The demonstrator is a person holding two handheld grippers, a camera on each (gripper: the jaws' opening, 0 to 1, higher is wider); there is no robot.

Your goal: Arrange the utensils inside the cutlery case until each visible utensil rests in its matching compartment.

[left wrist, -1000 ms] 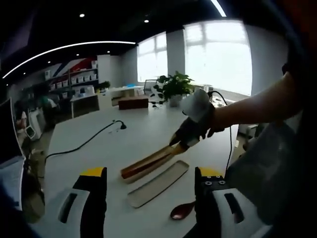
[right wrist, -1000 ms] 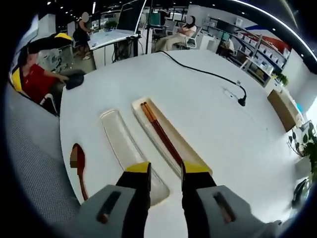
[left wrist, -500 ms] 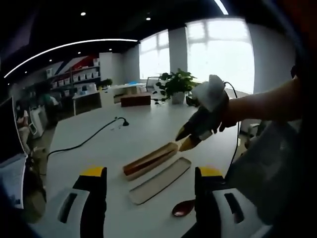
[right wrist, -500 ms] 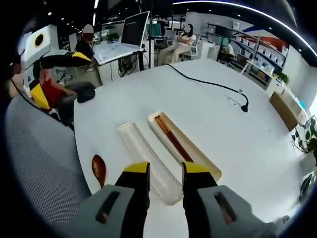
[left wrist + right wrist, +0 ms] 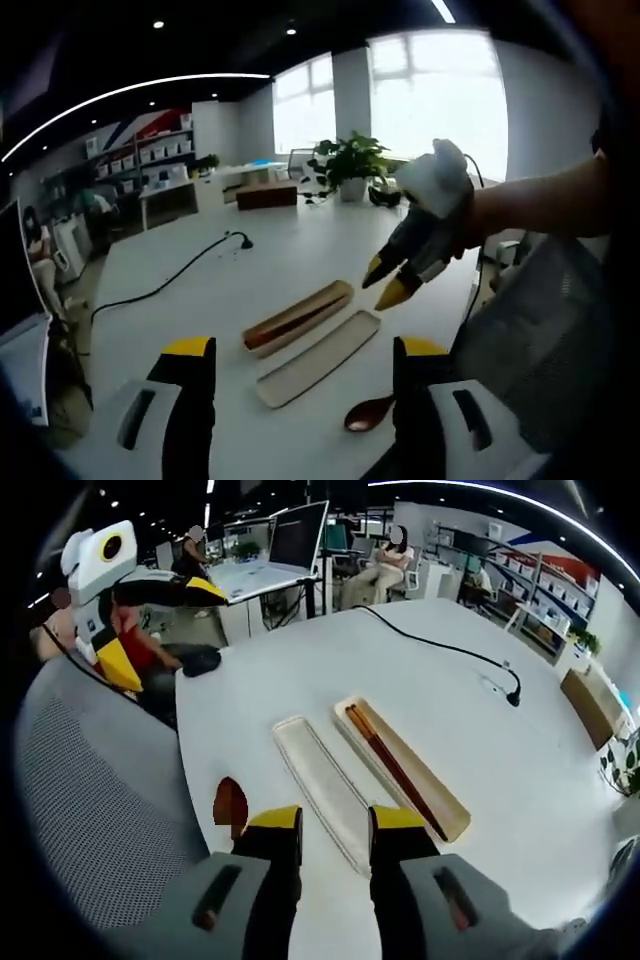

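On the white table point(image 5: 520, 810) lies a beige cutlery case tray point(image 5: 445, 820) with dark red chopsticks point(image 5: 392, 770) inside. Its flat lid point(image 5: 322, 790) lies beside it, and a dark red spoon point(image 5: 230, 805) rests near the table edge. My right gripper point(image 5: 335, 825) hovers above the lid's near end, open by a narrow gap, empty. The left gripper view has the same tray point(image 5: 298, 317), lid point(image 5: 318, 358) and spoon point(image 5: 368, 412), with my right gripper point(image 5: 386, 283) held above the tray's right end. My left gripper point(image 5: 305, 350) is open wide and empty, short of the lid.
A black cable with a small microphone point(image 5: 512, 695) crosses the far half of the table. A grey mesh chair point(image 5: 100, 810) stands against the table edge by the spoon. A potted plant point(image 5: 350, 165) and a wooden box point(image 5: 265, 195) stand at the far end.
My right gripper has drawn back and up from the case tray, where its tips were close to the chopsticks. The tray, lid and spoon lie as before.
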